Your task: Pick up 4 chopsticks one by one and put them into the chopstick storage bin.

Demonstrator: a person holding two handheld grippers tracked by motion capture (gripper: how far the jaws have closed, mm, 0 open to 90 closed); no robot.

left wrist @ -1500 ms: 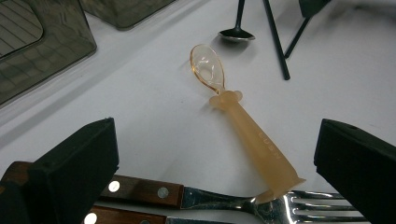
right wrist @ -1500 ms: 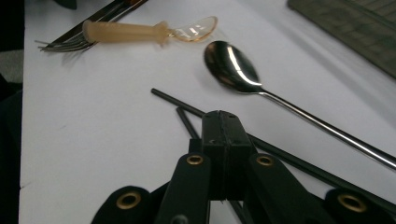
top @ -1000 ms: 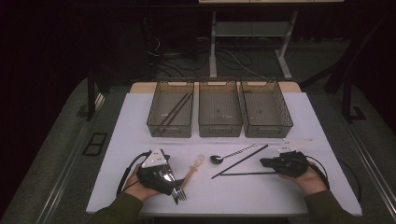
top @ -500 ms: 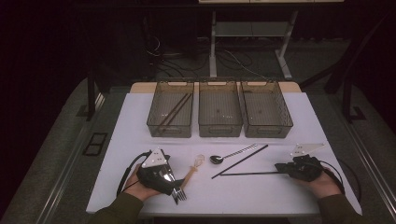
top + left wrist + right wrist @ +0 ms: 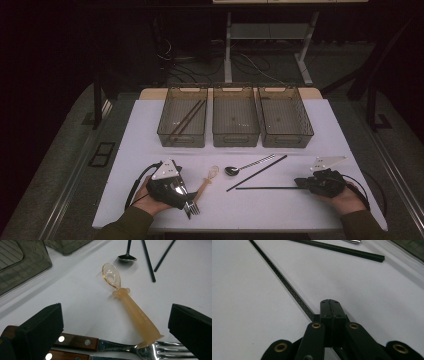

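We have two chopsticks in the left bin (image 5: pixel 182 117); our right gripper (image 5: pixel 330 305), jaws pressed together, pinches a chopstick (image 5: pixel 284 281) lying on the table; our left gripper (image 5: pixel 115 332) gapes over the forks (image 5: pixel 120 347) (spoons also wait).

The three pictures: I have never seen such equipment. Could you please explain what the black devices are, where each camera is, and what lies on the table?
A person holds a hand tool with two black fingers in each hand. The high view looks down on the white table; each other view comes from a camera riding on one tool.

The left gripper is open, its fingers apart over two wood-handled forks. Beside them lies a clear plastic spoon.

The right gripper is shut on one black chopstick. A second chopstick and a metal spoon lie near. Behind stand three trays; the left tray holds chopsticks.
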